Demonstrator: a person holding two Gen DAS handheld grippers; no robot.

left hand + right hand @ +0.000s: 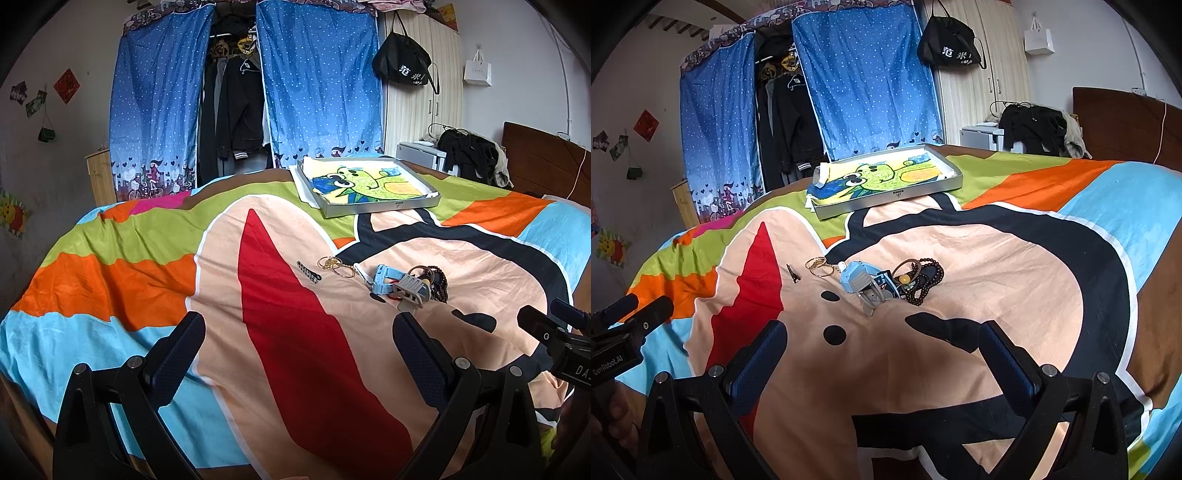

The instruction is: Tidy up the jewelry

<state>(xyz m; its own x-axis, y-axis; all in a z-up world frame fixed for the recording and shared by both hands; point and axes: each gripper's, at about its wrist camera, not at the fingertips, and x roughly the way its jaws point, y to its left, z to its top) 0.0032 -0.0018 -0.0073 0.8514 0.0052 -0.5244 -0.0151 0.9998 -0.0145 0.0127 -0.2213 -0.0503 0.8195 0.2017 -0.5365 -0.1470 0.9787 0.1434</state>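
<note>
Left wrist view is showing the left gripper [299, 332] hovering low over the bedspread [147, 280], its two fingers [184, 343] spread wide and holding nothing. Above and right of centre, well apart from those fingers, the jewelry is lying in a loose row: a dark hair clip [309, 272], gold rings [336, 266], a blue watch [384, 278], a grey watch [412, 291] and a dark bead bracelet [439, 282]. Farther up the frame a grey tray [384, 210] with a cartoon drawing inside is sitting on the bed. At the right edge the other gripper's body is poking in.

Right wrist view is showing the right gripper [882, 343] likewise gaping open and empty, with the pile just above centre. A hand [613, 417] is gripping the left tool's handle at lower left.
</note>
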